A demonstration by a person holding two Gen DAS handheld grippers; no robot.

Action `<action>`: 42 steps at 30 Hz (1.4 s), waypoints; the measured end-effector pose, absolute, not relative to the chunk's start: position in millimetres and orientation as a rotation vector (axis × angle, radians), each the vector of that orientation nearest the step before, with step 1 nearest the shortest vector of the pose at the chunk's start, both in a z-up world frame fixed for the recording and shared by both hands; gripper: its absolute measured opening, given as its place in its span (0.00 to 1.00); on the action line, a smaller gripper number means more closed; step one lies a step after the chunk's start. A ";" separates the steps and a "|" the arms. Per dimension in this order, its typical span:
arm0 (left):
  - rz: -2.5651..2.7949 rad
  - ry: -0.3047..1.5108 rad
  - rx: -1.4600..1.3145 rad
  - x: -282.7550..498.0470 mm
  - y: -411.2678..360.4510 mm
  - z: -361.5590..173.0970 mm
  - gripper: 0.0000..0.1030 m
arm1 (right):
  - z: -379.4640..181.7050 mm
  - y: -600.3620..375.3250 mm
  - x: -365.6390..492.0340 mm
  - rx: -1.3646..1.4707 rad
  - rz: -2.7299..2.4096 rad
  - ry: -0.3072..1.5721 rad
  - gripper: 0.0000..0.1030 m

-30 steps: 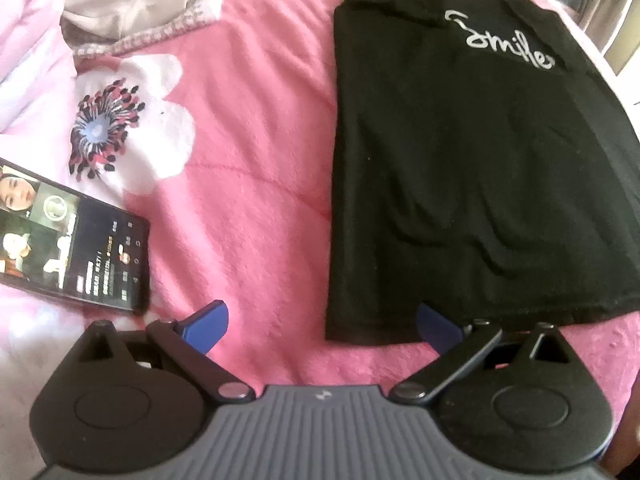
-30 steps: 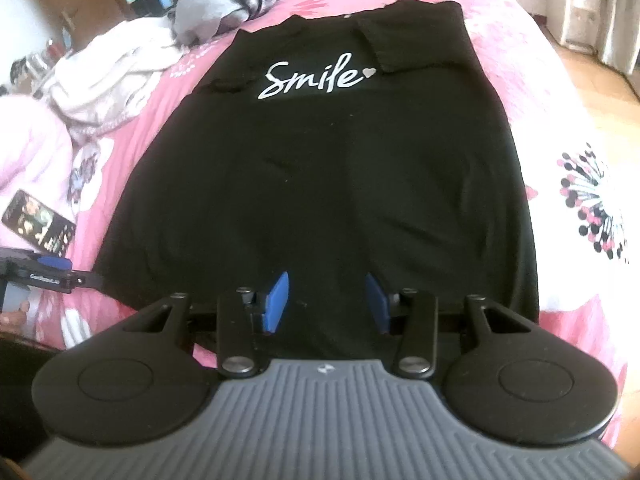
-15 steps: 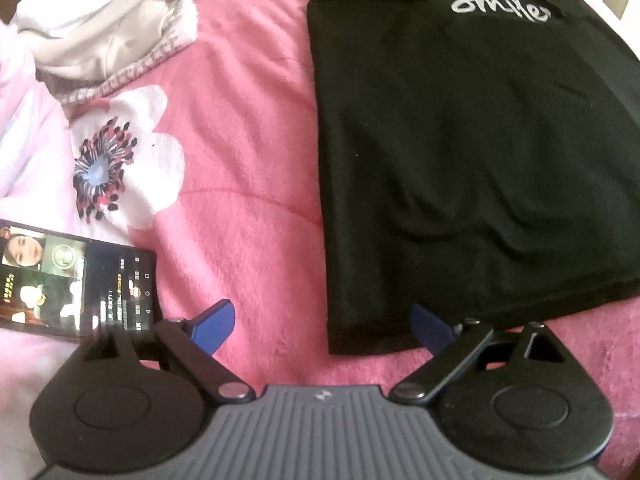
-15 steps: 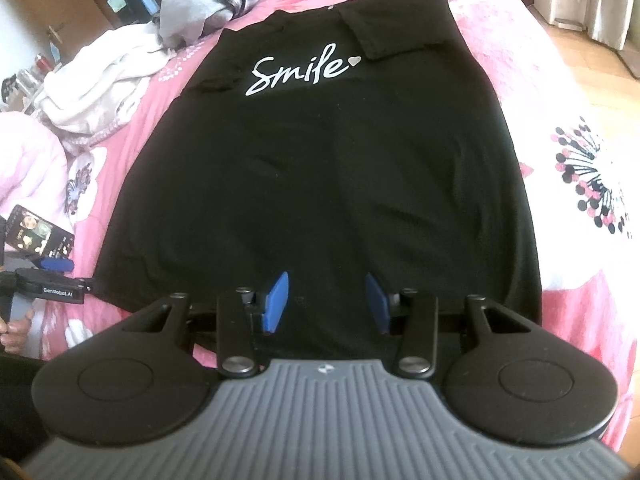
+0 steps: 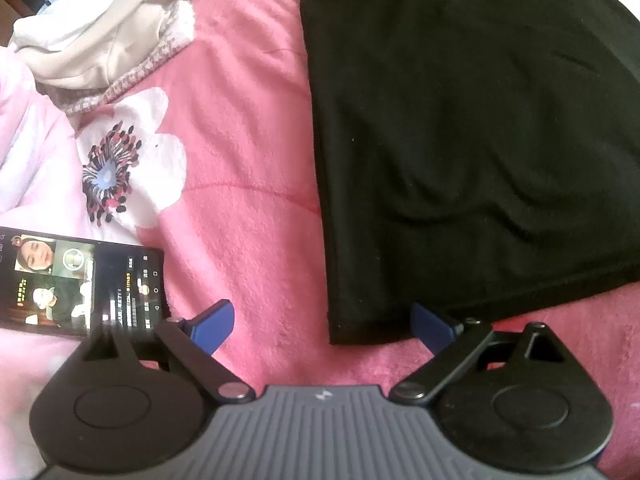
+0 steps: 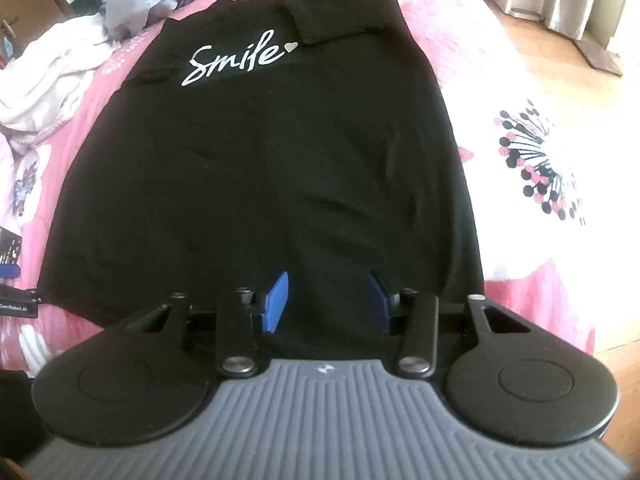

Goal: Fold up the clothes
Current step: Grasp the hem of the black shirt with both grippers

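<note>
A black T-shirt with white "Smile" lettering lies flat on the pink flowered bedspread, sleeves folded in over the chest. My left gripper stands wide open just above the shirt's near left hem corner, which lies between its blue pads without being pinched. My right gripper hovers over the middle of the hem, partly open, with only the flat cloth beneath its blue pads.
A lit phone lies on the bedspread left of the left gripper. A heap of white and grey clothes sits at the far left. The bed's right edge drops to a wooden floor.
The left gripper has come nearer the bed and tilted, so the shirt's hem corner now sits between its pads. The right gripper has barely moved; its view tipped slightly.
</note>
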State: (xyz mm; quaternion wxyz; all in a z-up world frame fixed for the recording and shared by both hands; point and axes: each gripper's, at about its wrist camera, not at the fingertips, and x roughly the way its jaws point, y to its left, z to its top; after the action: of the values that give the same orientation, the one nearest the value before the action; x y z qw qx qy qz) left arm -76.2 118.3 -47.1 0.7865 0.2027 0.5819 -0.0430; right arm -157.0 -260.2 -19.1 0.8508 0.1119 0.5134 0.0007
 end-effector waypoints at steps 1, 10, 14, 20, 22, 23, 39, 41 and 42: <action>-0.091 1.255 0.439 -76.5 118.0 -47.7 0.93 | -19.3 -259.7 -157.3 0.235 0.002 1.081 0.42; -0.081 1.261 0.456 -77.6 118.4 -49.6 0.93 | -19.1 -257.7 -158.4 0.236 0.008 1.086 0.42; -0.081 1.256 0.475 -78.5 118.3 -50.7 0.93 | -19.5 -257.6 -158.2 0.237 0.009 1.090 0.42; -0.080 1.246 0.499 -81.0 119.5 -51.4 0.94 | -20.1 -256.8 -158.3 0.234 0.012 1.094 0.42; -0.080 1.244 0.504 -81.4 120.7 -51.9 0.94 | -20.4 -256.5 -158.6 0.233 0.012 1.095 0.42; -0.080 1.245 0.505 -79.5 120.6 -53.7 0.94 | -20.5 -256.6 -158.9 0.233 0.013 1.095 0.42; -0.215 1.169 0.148 -75.0 168.7 -28.9 0.93 | -21.7 -253.9 -160.4 0.237 0.021 1.100 0.43; -0.234 1.146 0.101 -75.5 168.6 -27.4 0.92 | -21.3 -253.4 -160.3 0.236 0.023 1.100 0.43; -0.244 1.142 0.079 -73.7 168.6 -28.5 0.86 | -21.1 -253.4 -160.6 0.236 0.024 1.100 0.43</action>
State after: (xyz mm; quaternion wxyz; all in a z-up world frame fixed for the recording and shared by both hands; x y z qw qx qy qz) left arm -73.7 168.6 -28.5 0.8337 0.0375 0.5388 -0.1151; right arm -160.6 -253.4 -21.1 0.8460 0.1118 0.5212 0.0112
